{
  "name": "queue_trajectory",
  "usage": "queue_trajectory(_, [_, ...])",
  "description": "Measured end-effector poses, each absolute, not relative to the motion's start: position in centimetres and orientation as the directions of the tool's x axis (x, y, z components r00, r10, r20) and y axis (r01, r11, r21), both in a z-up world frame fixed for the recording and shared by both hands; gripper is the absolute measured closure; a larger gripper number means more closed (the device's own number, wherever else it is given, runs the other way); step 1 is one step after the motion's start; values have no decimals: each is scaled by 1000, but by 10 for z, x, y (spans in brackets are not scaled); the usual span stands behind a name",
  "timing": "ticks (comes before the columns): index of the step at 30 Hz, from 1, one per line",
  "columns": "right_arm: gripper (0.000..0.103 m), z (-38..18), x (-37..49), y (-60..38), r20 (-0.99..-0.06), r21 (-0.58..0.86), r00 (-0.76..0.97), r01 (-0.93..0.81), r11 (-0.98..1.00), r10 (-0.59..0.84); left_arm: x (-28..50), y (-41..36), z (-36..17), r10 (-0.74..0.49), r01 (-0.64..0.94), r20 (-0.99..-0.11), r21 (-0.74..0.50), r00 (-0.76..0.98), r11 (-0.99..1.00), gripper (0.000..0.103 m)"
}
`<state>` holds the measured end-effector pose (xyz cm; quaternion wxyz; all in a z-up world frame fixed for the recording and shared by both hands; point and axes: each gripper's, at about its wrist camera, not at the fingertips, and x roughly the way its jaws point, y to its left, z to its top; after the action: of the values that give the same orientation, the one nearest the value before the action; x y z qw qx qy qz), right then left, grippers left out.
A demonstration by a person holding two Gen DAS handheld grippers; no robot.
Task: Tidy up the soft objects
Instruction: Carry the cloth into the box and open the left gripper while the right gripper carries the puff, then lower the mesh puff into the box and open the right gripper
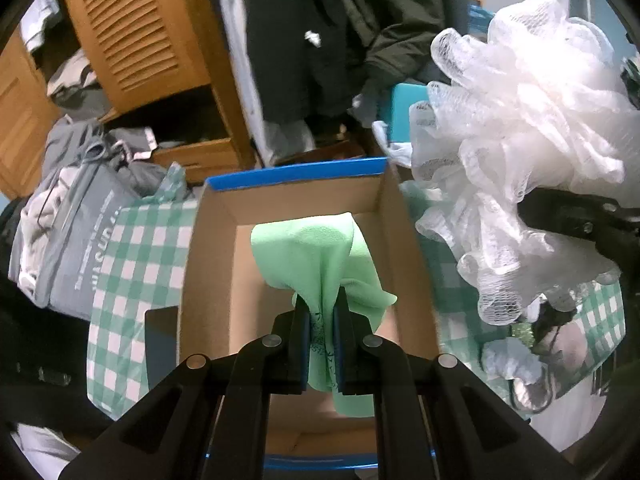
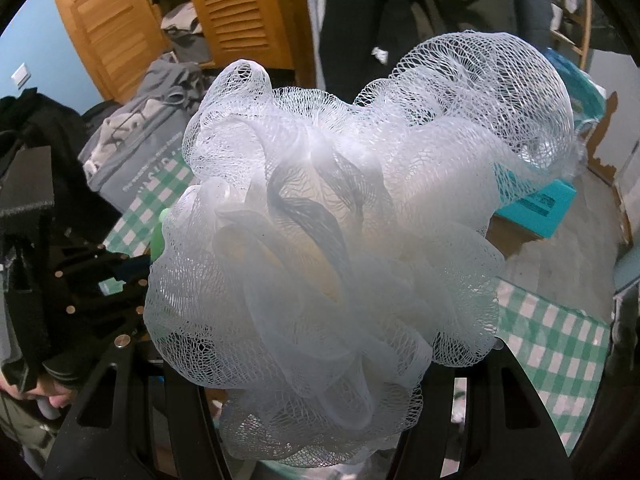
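My left gripper is shut on a light green cloth and holds it over an open cardboard box with a blue rim. The cloth drapes down into the box. My right gripper is shut on a white mesh bath pouf, which fills the right wrist view and hides its fingertips. The pouf also shows in the left wrist view, held in the air to the right of the box by the black right gripper.
The box stands on a green and white checked cloth. A grey bag stuffed with clothes lies to the left. A teal box sits behind. A wooden louvred wardrobe and hanging dark clothes stand at the back.
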<state>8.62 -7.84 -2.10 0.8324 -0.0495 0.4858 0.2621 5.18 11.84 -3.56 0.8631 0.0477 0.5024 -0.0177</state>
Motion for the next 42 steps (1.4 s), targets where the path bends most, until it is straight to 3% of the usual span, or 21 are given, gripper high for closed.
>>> queue_trajectory(22, [40,-58,119,1,-886,206,247,-546,812,391,65,186,-81,60,-80,-926,32,372,996,92])
queue_trajectory(24, [38,-62,122,5,-888,226,227,-542,810,400,66,190,-82,58,-97,-929,24,366,995,82])
queue_trajectory(30, [17,-68,129,2,-888,254,222,-493,832,403,66,192,-74,87,-125,-914,40,396,991,47])
queue_trajectory(42, [17,-62,129,-9,-886,246,251,-460,853,390,64,187,-57,74,-108,-899,30,431,994,46])
